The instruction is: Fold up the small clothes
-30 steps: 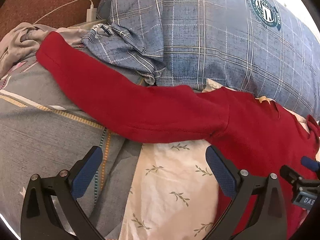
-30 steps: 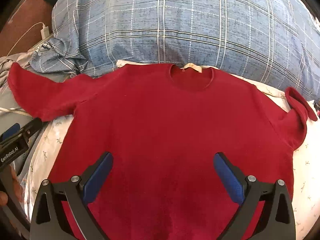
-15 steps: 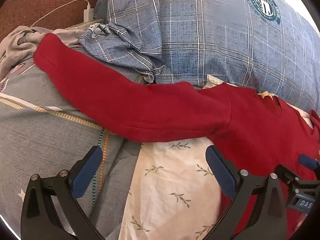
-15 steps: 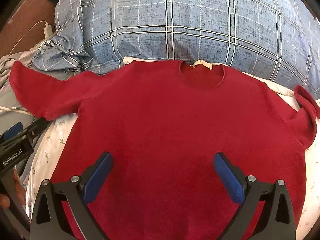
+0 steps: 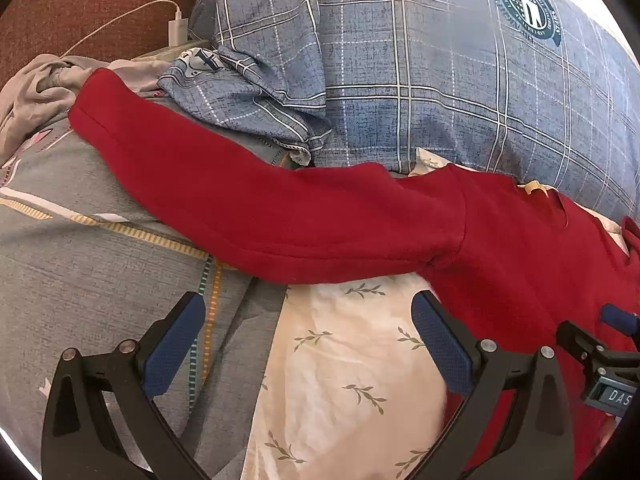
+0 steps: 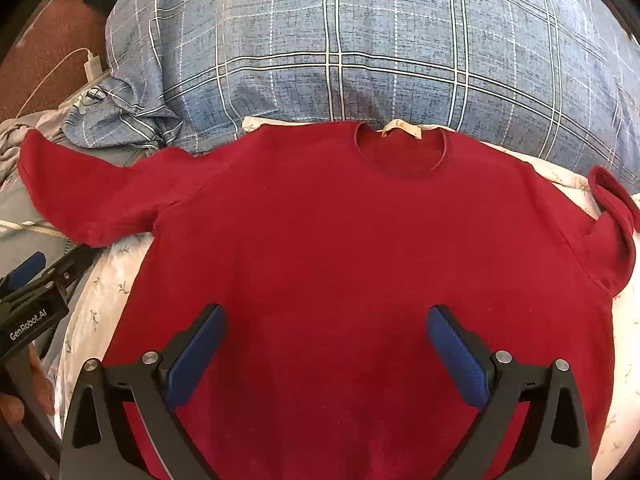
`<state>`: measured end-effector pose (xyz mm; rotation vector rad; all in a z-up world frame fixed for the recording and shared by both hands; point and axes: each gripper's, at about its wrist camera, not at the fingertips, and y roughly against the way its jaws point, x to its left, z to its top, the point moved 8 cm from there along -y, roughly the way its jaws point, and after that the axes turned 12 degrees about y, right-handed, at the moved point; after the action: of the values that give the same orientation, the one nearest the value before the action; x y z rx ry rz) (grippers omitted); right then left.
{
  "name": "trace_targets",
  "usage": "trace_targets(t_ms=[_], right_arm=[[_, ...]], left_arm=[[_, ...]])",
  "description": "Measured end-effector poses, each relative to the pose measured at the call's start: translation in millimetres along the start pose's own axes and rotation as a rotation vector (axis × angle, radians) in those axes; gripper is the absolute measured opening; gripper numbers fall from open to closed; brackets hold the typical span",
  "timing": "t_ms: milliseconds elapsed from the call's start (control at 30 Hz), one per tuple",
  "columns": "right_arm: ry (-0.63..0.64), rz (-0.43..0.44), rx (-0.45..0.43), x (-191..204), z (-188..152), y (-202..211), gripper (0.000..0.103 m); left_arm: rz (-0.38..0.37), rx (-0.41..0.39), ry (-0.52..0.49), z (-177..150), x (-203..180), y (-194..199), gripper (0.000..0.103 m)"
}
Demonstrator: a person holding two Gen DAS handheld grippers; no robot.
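Red sweater [image 6: 360, 248] lies spread front-up on a bed, its round neckline with a cream label toward a large blue plaid pillow [image 6: 380, 40] that sits just behind it. The body of the garment rests on a cream sheet printed with small leaf sprigs [image 5: 352, 380]. One long sleeve [image 5: 248, 200] stretches out flat to the left side, off the cream sheet and across a grey patterned cover [image 5: 72, 272], with its cuff reaching a crumpled grey-pink cloth [image 5: 36, 96]. The other sleeve [image 6: 612, 232], on the right side, is bent back on itself so the cuff forms a loop near the shoulder.

A second, smaller piece of blue plaid fabric [image 5: 240, 96] lies bunched beside the pillow, touching the upper edge of the outstretched sleeve. Behind it a white charger with its cable [image 5: 178, 28] rests against a reddish-brown headboard [image 5: 80, 4].

Left gripper [image 5: 308, 344] hangs above the cream sheet just below the armpit of the outstretched sleeve, jaws spread wide and holding nothing; its right blue pad sits close to the sweater's side edge. Right gripper [image 6: 326, 354] hovers over the lower middle of the sweater's front, jaws likewise released and empty, with red fabric visible between them. Whether either gripper touches the cloth cannot be told.
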<state>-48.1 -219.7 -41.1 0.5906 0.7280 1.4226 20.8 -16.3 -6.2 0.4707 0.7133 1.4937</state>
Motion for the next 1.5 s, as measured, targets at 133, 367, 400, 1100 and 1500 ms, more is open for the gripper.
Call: trace_targets(t_ms=[133, 367, 400, 1100, 1500], right_arm=[[0.013, -0.007, -0.004, 0.0, 1.6, -0.7, 0.101], [-0.012, 0.013, -0.003, -7.0, 0.7, 1.1, 0.101], [-0.014, 0.015, -0.006, -7.9, 1.2, 2.0, 0.101], [-0.084, 0.038, 0.009, -35.8, -6.2, -4.4, 0.101], [-0.134, 0.01, -0.018, -58.2, -3.3, 7.7, 0.101]], left_arm=[[-0.008, -0.006, 0.001, 1.5, 0.7, 4.2, 0.103], [-0.012, -0.027, 0.062, 32.3, 17.9, 23.5, 0.103], [0.015, -0.042, 0.071, 41.4, 24.2, 25.9, 0.103], [0.433, -0.153, 0.107, 136.4, 120.6, -33.0, 0.02], [-0.023, -0.077, 0.006, 100.3, -33.0, 13.0, 0.008]])
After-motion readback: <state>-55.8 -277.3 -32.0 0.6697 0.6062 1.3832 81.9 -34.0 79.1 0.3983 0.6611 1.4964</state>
